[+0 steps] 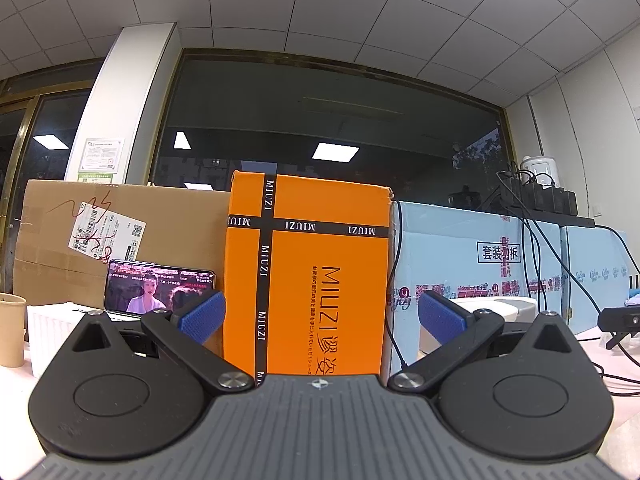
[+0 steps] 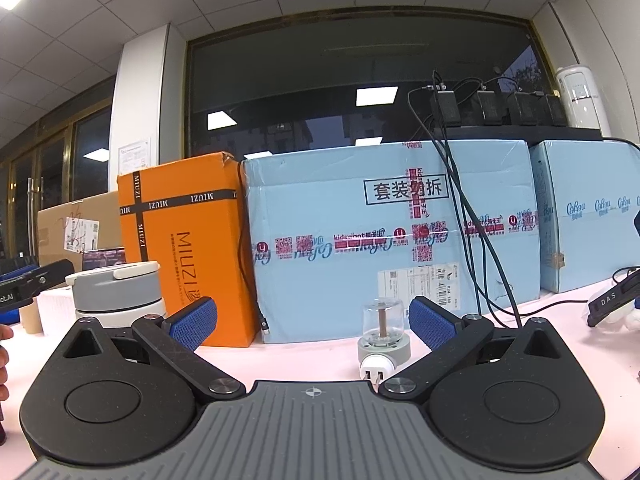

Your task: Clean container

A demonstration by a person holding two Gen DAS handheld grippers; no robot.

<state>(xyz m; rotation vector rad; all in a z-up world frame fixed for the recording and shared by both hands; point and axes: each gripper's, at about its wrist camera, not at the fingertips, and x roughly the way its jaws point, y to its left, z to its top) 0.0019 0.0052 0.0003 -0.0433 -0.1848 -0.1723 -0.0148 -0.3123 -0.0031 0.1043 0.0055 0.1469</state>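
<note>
A grey and white lidded container [image 2: 116, 292] stands on the pale table, left of the orange box in the right wrist view. In the left wrist view its white top [image 1: 498, 307] shows behind my right fingertip [image 1: 442, 314]. My left gripper [image 1: 322, 314] is open with nothing between its blue pads, facing the orange box. My right gripper [image 2: 313, 321] is open too and holds nothing. A small glass-domed plug-in device [image 2: 382, 332] sits on the table just inside its right finger. The left gripper's body [image 2: 24, 284] shows at the far left, beside the container.
An orange MIUZI box [image 1: 308, 272], a brown carton [image 1: 120, 232] and light blue cartons [image 2: 380, 240] line the back. A phone [image 1: 158, 292] playing video leans on the carton. A paper cup [image 1: 10, 328], a white ribbed box [image 1: 52, 324] and black cables [image 2: 480, 240] are nearby.
</note>
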